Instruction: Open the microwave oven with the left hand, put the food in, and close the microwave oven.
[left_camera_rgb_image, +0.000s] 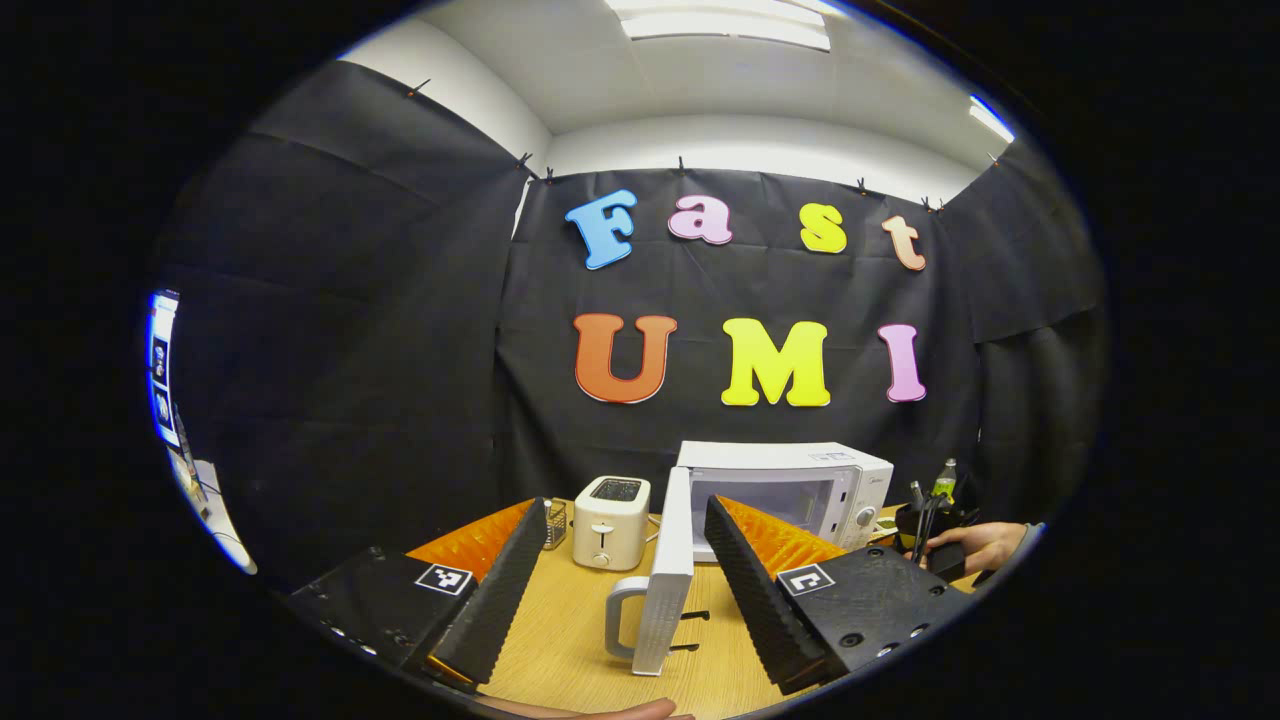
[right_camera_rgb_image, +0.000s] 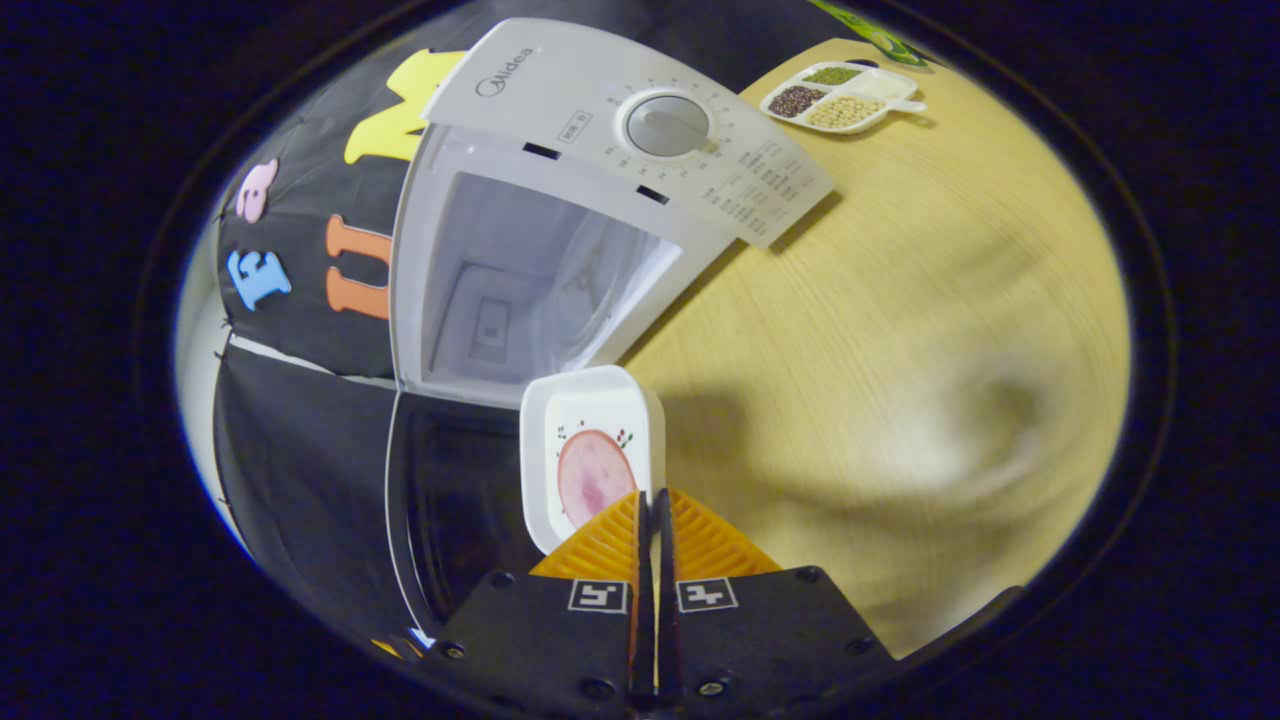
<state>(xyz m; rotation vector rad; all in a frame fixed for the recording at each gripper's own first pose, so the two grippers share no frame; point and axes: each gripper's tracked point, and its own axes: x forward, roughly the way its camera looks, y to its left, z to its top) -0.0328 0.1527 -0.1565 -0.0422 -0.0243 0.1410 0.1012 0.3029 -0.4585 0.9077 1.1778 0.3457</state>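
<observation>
In the left gripper view, the left gripper (left_camera_rgb_image: 625, 570) is seen with its jaws spread wide apart, and nothing is held between them. The edge of the open microwave door (left_camera_rgb_image: 668, 575) stands in the gap between the fingers, its handle (left_camera_rgb_image: 622, 620) turned toward the left finger, but neither finger is seen touching it. Beyond the door the microwave oven (left_camera_rgb_image: 790, 490) sits on the wooden table (left_camera_rgb_image: 560, 630), with a white toaster (left_camera_rgb_image: 611, 522) just beside it to the left. A hand (left_camera_rgb_image: 975, 545) is seen at the right edge, gripping a dark tool.

In the right gripper view, the right gripper (right_camera_rgb_image: 651, 500) is closed on the near rim of a white food dish (right_camera_rgb_image: 590, 455), both fingers pressed together on it. The dish, with a pink slice inside, is held tilted in front of the open cavity (right_camera_rgb_image: 530, 270) of the oven. The control dial (right_camera_rgb_image: 667, 125) is visible on the panel. A divided tray of grains (right_camera_rgb_image: 840, 97) lies well apart on the table.
</observation>
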